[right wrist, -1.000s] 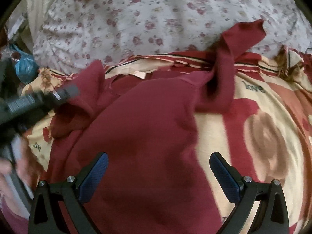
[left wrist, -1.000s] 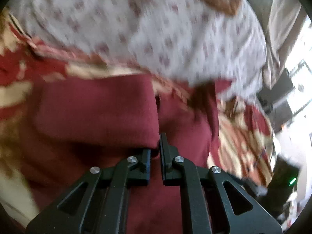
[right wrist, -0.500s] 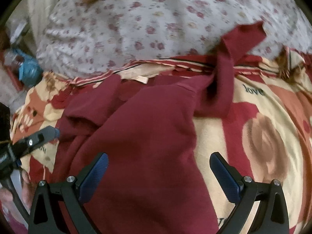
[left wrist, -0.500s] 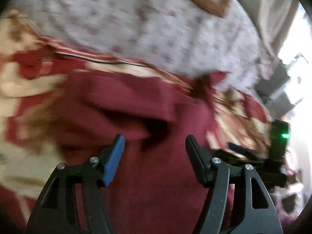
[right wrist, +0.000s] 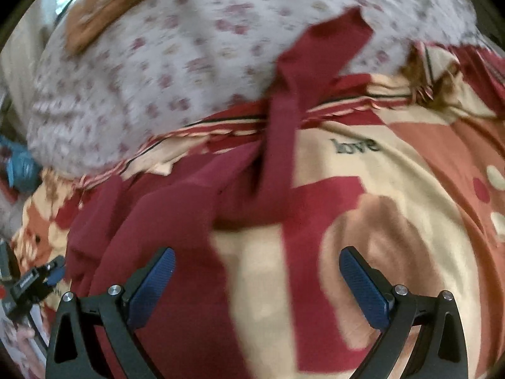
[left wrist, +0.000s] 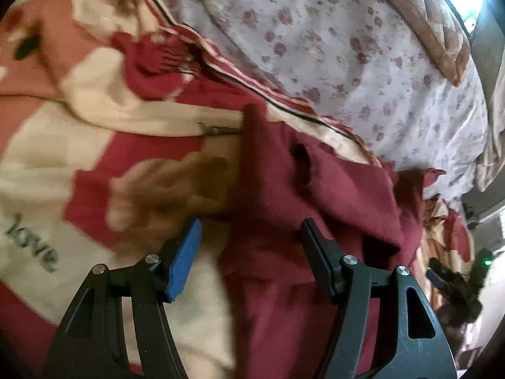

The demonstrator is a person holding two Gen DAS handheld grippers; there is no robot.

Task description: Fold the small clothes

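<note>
- Hovering over the bed, my left tool [left wrist: 249, 255] has its jaws spread, nothing pinched between them; the near edge of the maroon garment [left wrist: 318, 195] lies below the gap, with the right finger over the cloth and the blue-padded left finger over the blanket.
- My right tool [right wrist: 257, 281] is spread wide too, holding nothing; below it are the garment's right edge and the patterned blanket.
- The maroon garment [right wrist: 176, 230] lies rumpled on the red-and-cream blanket [right wrist: 394, 189], which carries the word "love" in dark letters.
- One long sleeve [right wrist: 303, 88] stretches away from the body of the garment, across the blanket's striped border and onto the floral sheet [right wrist: 157, 63] beyond.
- In the left view the garment's folds bunch toward the right, with a dark opening near its upper part.
- A brown patterned pillow [left wrist: 426, 15] rests at the far edge of the floral sheet.
- Each tool shows at the edge of the other's view, blurred.
</note>
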